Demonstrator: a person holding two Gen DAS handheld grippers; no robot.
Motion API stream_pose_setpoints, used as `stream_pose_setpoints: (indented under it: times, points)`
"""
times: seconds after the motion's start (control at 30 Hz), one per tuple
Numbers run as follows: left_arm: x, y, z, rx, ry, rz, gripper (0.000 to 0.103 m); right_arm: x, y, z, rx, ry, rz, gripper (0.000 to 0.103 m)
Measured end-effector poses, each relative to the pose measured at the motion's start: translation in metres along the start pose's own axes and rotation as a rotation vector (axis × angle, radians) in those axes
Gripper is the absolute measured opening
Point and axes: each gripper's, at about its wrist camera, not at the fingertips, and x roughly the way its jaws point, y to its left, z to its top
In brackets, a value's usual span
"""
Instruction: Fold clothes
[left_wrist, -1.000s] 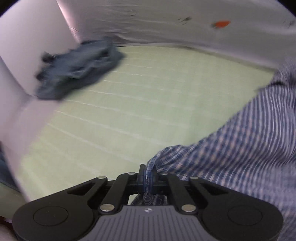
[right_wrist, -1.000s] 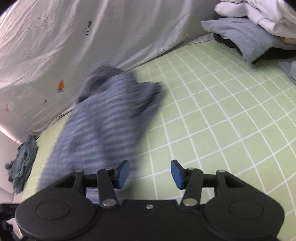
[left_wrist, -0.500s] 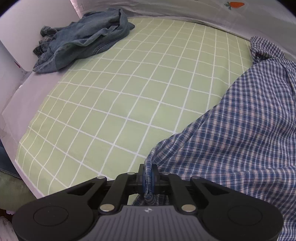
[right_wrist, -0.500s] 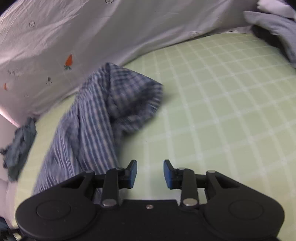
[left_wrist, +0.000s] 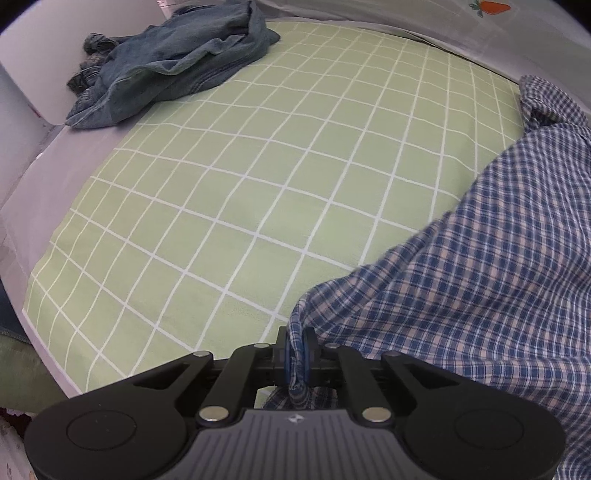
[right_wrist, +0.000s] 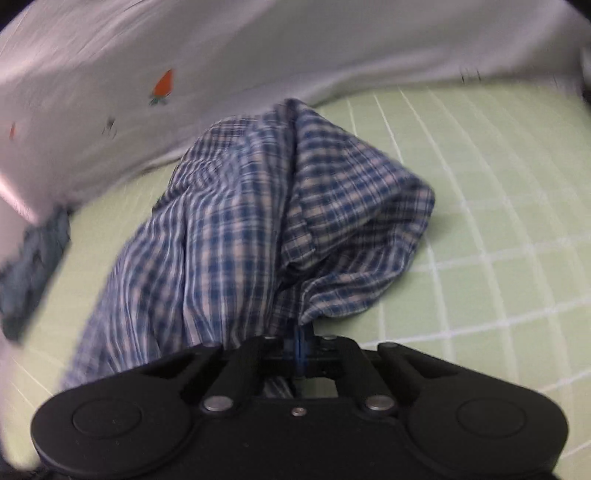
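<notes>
On the green grid sheet (left_wrist: 236, 192), the plaid shirt (right_wrist: 258, 221) lies bunched and unfolded beside the denim heap (left_wrist: 170, 62). Left gripper (left_wrist: 295, 350) pinches its edge; right gripper (right_wrist: 301, 350), jaws just closing, clamps another. Folding barely begun.

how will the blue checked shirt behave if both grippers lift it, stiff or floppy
Probably floppy: the blue checked cotton shirt already droops in soft folds from the right gripper. Likely light, since a thin edge pinched in the left gripper holds it. It may sag between the two.
</notes>
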Motion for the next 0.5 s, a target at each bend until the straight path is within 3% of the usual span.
stream_pose_setpoints:
  times: [0.07,0.27,0.4,0.5]
  points:
    - [0.0,-0.001,0.0,-0.008,-0.006,0.018,0.009,-0.012,0.003,-0.007,-0.108,-0.031,-0.067,0.0]
    - [0.001,-0.007,-0.002,0.006,-0.015,0.061,0.008,-0.054,-0.018,-0.015,-0.27,-0.129,-0.312,0.0]
    - [0.001,-0.012,-0.002,0.028,-0.02,0.083,0.008,-0.078,-0.052,-0.01,-0.315,-0.19,-0.502,0.0]
    - [0.001,-0.015,-0.004,0.045,-0.021,0.096,0.008,-0.085,-0.081,-0.004,-0.297,-0.18,-0.556,0.001]
